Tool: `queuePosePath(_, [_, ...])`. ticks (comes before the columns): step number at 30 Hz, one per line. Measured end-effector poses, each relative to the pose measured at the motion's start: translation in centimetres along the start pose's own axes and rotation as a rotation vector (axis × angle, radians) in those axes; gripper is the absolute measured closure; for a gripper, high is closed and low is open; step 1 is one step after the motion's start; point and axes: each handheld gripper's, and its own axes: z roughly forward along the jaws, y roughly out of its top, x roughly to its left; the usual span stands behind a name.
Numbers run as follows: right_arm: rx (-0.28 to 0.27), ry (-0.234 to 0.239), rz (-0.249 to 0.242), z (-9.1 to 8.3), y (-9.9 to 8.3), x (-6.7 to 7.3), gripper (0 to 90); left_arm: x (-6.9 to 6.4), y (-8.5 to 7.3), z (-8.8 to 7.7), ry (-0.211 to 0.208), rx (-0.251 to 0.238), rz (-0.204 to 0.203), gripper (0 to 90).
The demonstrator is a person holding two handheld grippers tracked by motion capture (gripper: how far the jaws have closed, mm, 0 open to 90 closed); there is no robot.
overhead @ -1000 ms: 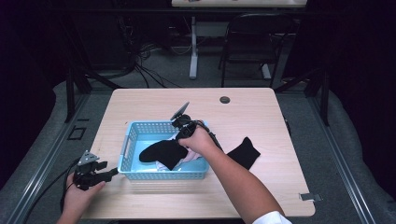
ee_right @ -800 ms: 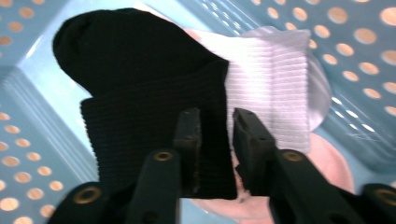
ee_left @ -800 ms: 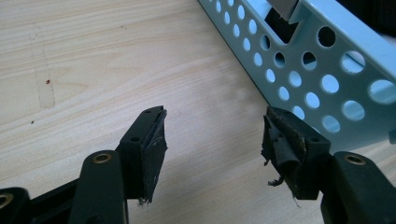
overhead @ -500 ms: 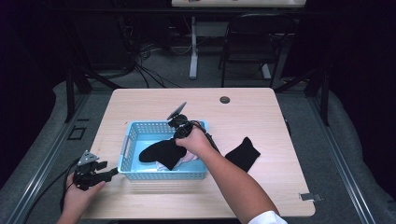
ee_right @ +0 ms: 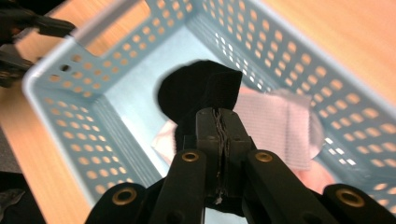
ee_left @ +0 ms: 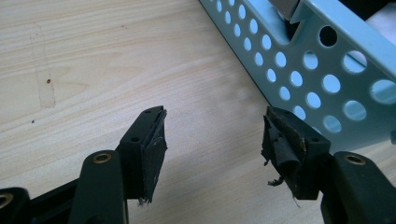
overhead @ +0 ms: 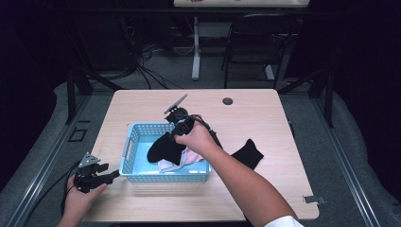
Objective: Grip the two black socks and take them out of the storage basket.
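A light blue perforated basket (overhead: 135,142) stands on the wooden table. My right gripper (overhead: 176,137) (ee_right: 219,116) is shut on a black sock (overhead: 163,149) (ee_right: 201,88), which hangs over the basket's inside. Under it in the basket lies a pale pink and white cloth (overhead: 189,158) (ee_right: 280,126). A second black sock (overhead: 247,153) lies on the table to the right of the basket. My left gripper (overhead: 111,176) (ee_left: 212,140) rests open on the table at the basket's near left corner (ee_left: 327,74), with nothing between its jaws.
A small dark round grommet (overhead: 228,101) sits in the table's far side. Beyond the table stand a chair (overhead: 257,42) and a desk leg (overhead: 196,47) with cables on the floor. A bit of tape (overhead: 312,199) marks the table's near right edge.
My right gripper has carried the black sock a little leftward and lower over the basket. The left gripper has stayed where it was.
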Motion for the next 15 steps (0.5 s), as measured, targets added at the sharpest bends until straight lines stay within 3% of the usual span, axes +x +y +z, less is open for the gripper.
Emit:
queuePosePath(6, [-0.035, -0.01, -0.05, -3.4, 0.9, 1.0, 88.7, 0.0, 0.0, 0.0, -0.003, 0.005, -0.001, 39.3])
queuePosePath(15, [-0.047, -0.072, -0.123, -8.5, 1.4, 2.0, 88.7, 0.0, 0.0, 0.0, -0.001, 0.011, 0.004, 39.3])
